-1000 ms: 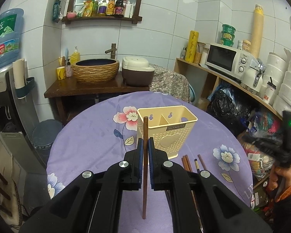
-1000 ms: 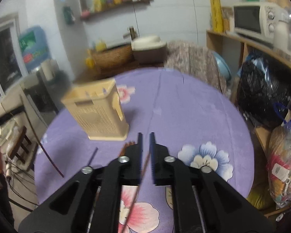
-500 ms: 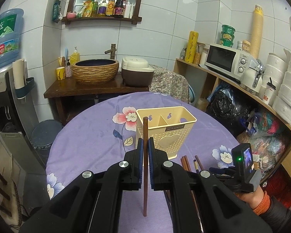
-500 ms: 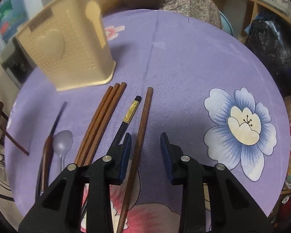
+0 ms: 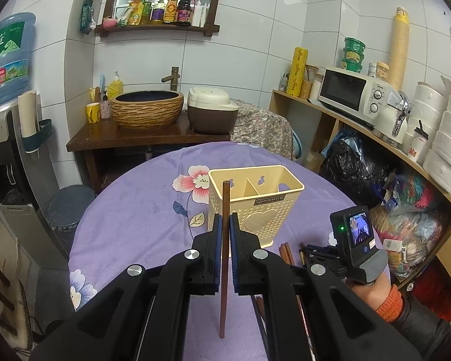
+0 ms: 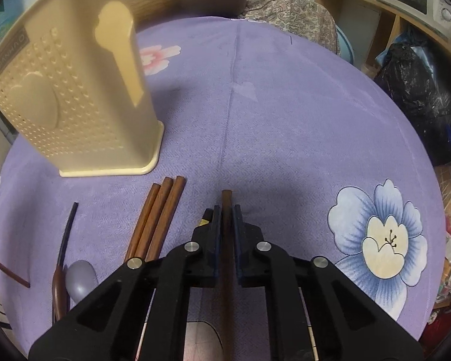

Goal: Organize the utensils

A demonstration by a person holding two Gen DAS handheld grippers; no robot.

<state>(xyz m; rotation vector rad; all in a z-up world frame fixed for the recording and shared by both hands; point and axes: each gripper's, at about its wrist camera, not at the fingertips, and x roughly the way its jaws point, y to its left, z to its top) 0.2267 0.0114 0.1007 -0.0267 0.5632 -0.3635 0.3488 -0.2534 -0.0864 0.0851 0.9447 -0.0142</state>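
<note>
Chopstick (image 6: 226,207) on the worktop (image 6: 285,114), loose a moment ago, now pinched by right gripper (image 6: 225,213) fingers, holder (image 6: 75,90) at 10 o'clock; left gripper (image 5: 224,222) keeps pinching an upright chopstick (image 5: 224,258).

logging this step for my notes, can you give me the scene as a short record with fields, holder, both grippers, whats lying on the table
surface: round table with a purple floral cloth
holder: cream utensil holder, upright, divided inside, no utensil seen in it
left gripper: shut on a brown chopstick held upright, in front of the holder
right gripper: shut on a brown chopstick lying on the cloth
beside it: three brown chopsticks side by side, near the holder's base
further left: grey spoon and a dark utensil
</note>
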